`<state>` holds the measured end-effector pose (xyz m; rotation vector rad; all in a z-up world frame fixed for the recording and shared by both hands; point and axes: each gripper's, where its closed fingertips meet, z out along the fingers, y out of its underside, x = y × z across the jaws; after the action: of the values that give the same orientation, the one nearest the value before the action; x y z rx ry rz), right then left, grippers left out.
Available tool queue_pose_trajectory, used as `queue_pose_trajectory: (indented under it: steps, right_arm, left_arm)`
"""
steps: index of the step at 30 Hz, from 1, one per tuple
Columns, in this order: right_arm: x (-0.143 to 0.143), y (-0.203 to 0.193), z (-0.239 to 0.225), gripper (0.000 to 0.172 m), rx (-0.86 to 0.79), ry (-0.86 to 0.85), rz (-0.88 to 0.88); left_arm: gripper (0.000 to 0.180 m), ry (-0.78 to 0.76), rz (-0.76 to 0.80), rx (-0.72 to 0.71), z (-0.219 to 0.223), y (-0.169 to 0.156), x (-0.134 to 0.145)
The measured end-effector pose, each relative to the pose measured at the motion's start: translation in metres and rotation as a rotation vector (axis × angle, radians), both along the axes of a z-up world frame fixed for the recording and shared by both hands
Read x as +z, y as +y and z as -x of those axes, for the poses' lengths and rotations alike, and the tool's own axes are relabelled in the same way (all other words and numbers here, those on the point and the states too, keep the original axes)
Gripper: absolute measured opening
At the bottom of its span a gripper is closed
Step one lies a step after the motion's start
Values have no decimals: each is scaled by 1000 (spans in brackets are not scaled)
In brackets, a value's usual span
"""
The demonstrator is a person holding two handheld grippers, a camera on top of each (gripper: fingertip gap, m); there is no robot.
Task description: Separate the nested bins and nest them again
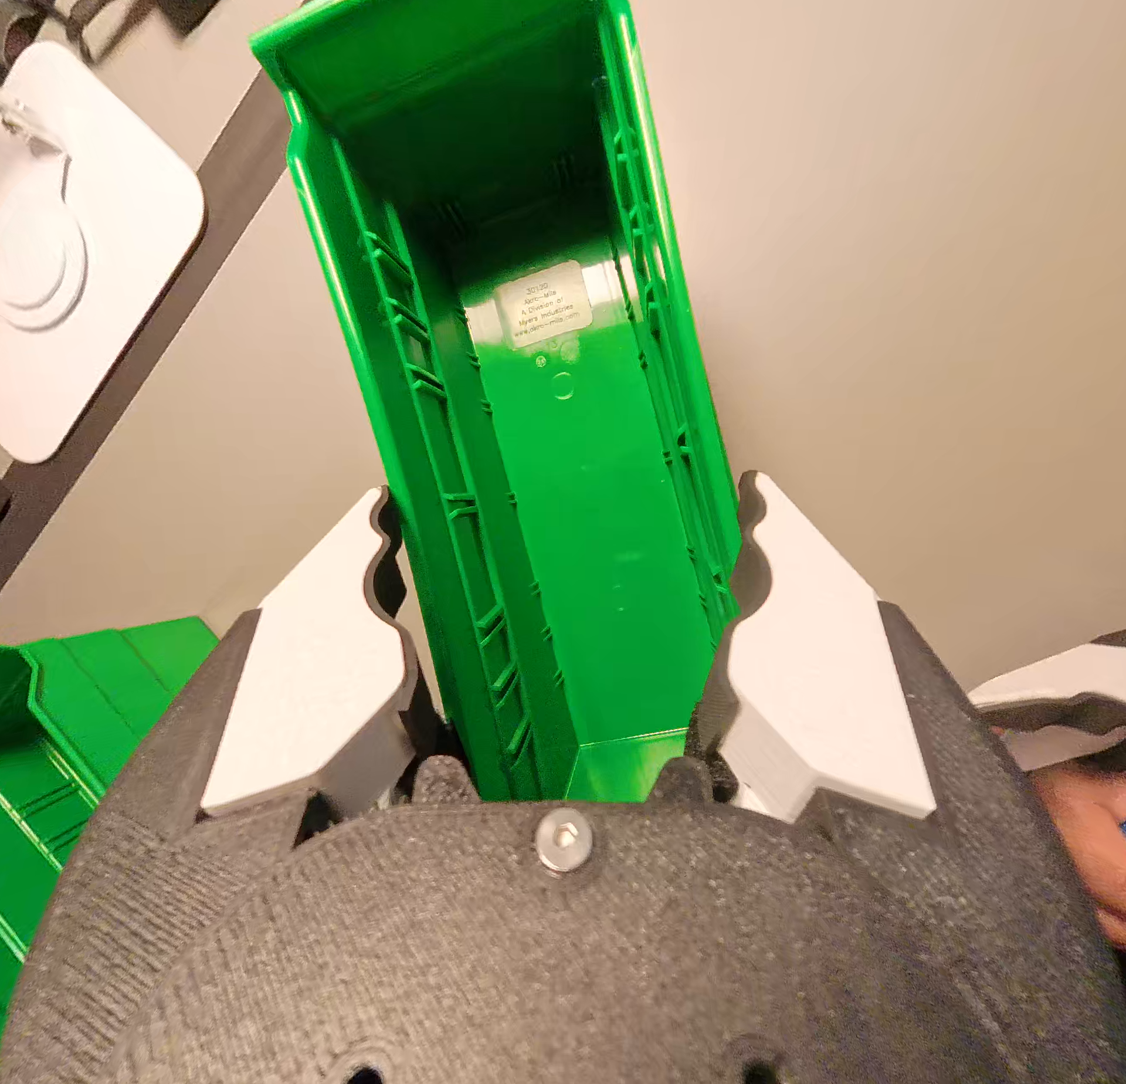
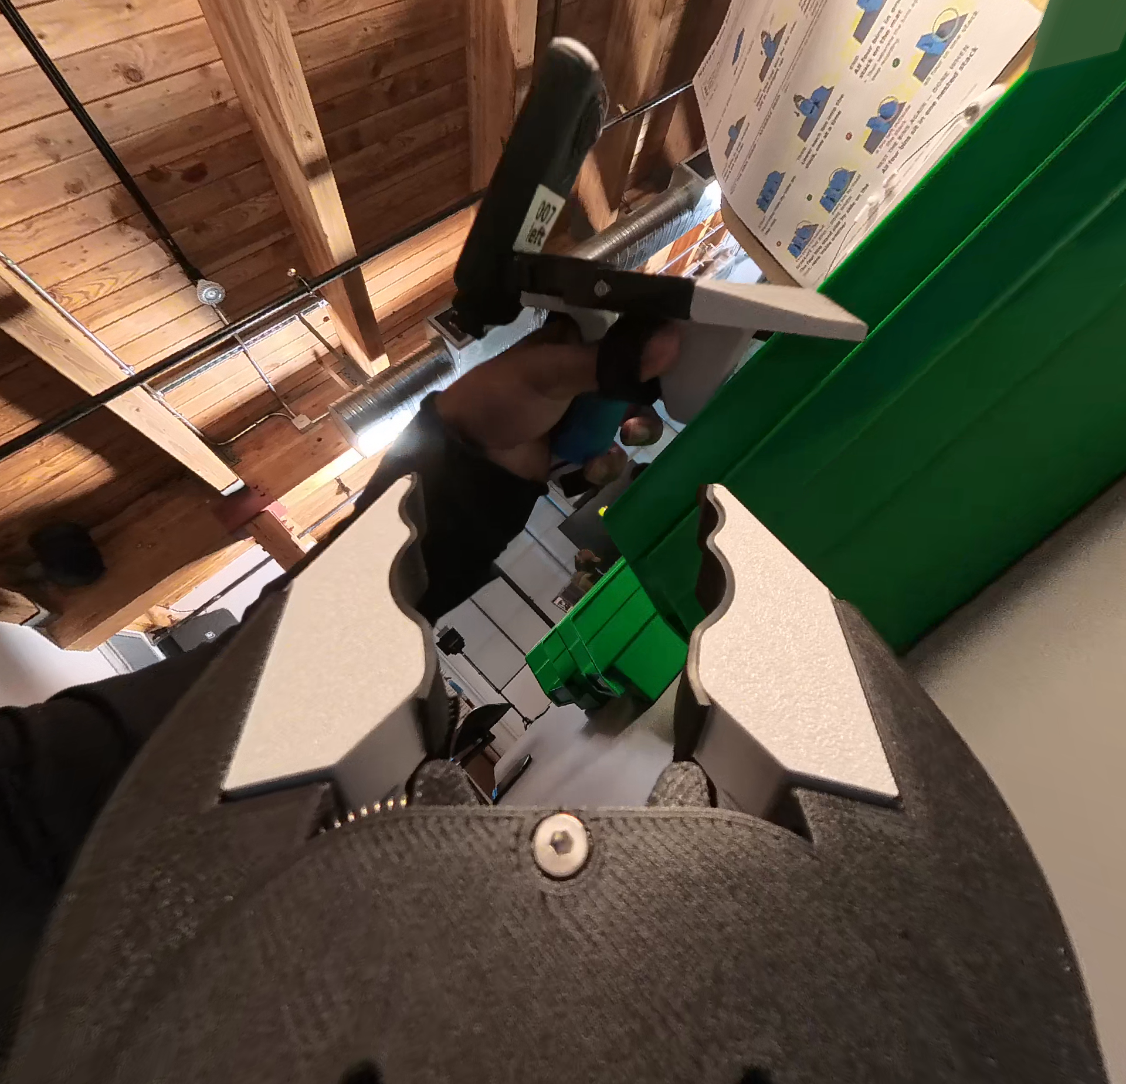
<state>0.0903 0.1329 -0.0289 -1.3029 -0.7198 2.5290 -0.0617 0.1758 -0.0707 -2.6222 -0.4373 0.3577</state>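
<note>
A long green bin (image 1: 548,506) stands lengthwise between the fingers of my left gripper (image 1: 570,488), open side toward the camera, with a small label on its floor. Both pads rest against its outer side walls, so the gripper is shut on it. In the right wrist view the same bin (image 2: 914,384) rises at the right, with the left gripper's finger (image 2: 761,308) over its rim. My right gripper (image 2: 560,491) is open. Its left finger is free, and only its right finger (image 2: 768,597) lies against the bin's near corner.
More green bins lie at the lower left of the left wrist view (image 1: 73,719) and show low in the right wrist view (image 2: 609,646). A white device (image 1: 79,244) sits at the table's left edge. A printed instruction sheet (image 2: 853,98) hangs at the upper right.
</note>
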Motion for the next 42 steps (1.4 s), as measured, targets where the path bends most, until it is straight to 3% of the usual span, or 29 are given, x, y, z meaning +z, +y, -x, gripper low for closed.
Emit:
queue_pose_trajectory:
  steps: [7,19,26,30,35,38,42]
  right_arm:
    - [1,0,-1,90,5,8,6]
    - [3,3,-3,90,-30,20,-7]
    - [7,4,-7,90,-51,50,-28]
    - [8,6,-9,90,-56,61,-18]
    - [8,6,-9,90,-60,60,-17]
    - [7,6,-8,89,-65,57,-21]
    - [7,6,-8,89,-78,52,-33]
  left_arm:
    - [103,18,-15,-66,-22,35,11]
    - [102,-13,-77,-82,-34,53,25]
    - [103,-5,-162,-83,-34,56,63]
    - [103,-28,-264,-52,-25,45,103]
    - [104,-22,-356,25,1,9,143]
    - [105,-1,-352,95,24,-19,138]
    - [105,-37,-319,198,50,-55,98]
